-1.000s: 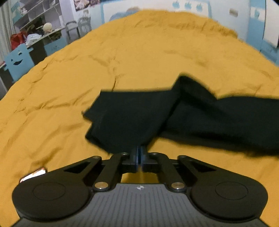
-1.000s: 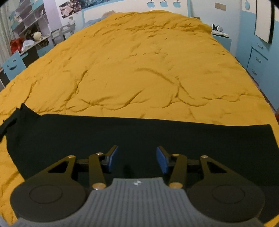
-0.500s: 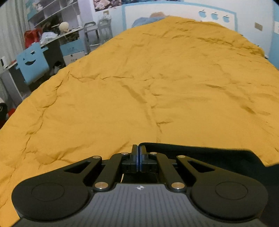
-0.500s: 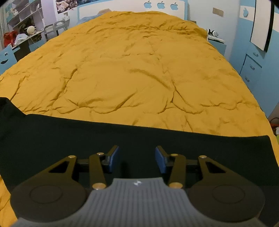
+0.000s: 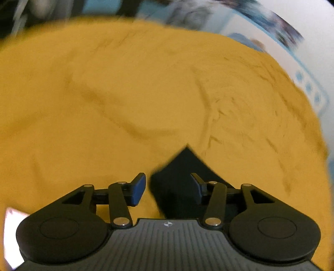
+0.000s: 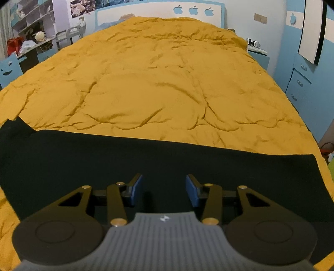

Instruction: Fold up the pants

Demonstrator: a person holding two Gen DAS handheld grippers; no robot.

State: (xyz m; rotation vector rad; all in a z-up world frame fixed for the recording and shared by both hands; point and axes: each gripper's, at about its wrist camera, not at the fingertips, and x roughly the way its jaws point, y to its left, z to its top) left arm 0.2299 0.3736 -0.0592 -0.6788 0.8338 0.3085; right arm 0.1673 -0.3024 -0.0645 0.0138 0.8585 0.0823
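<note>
- Pants [image 6: 158,166]: black, plain, lying flat as one wide band across the lower half of the right wrist view. Far edge straight; a small pointed flap sticks up at the left edge of the frame.
- In the left wrist view we only get a dark pointed corner of the pants [image 5: 183,166], low centre, blurred.
- Left gripper [image 5: 168,188]: jaws opening. The cloth corner sits in the gap, nearer the right finger; pads not pressing on it.
- Right gripper [image 6: 163,190]: jaws apart at a medium gap, over the pants. Nothing pinched that we can see.
- Surface: mustard-yellow quilt [image 6: 167,83], creased, fills the middle of both views.
- Room, right wrist view: white headboard [image 6: 158,10] with blue apple shapes at top centre, blue drawers [image 6: 300,83] on the right, shelving [image 6: 31,18] and a cluttered desk [image 6: 35,48] at upper left, blue chair [image 6: 9,69] with a smiley cut-out at the left edge.
- View difference: the right wrist view is sharp and shows the full garment plus the room. The left wrist view is motion-smeared; background at the top is unreadable.
</note>
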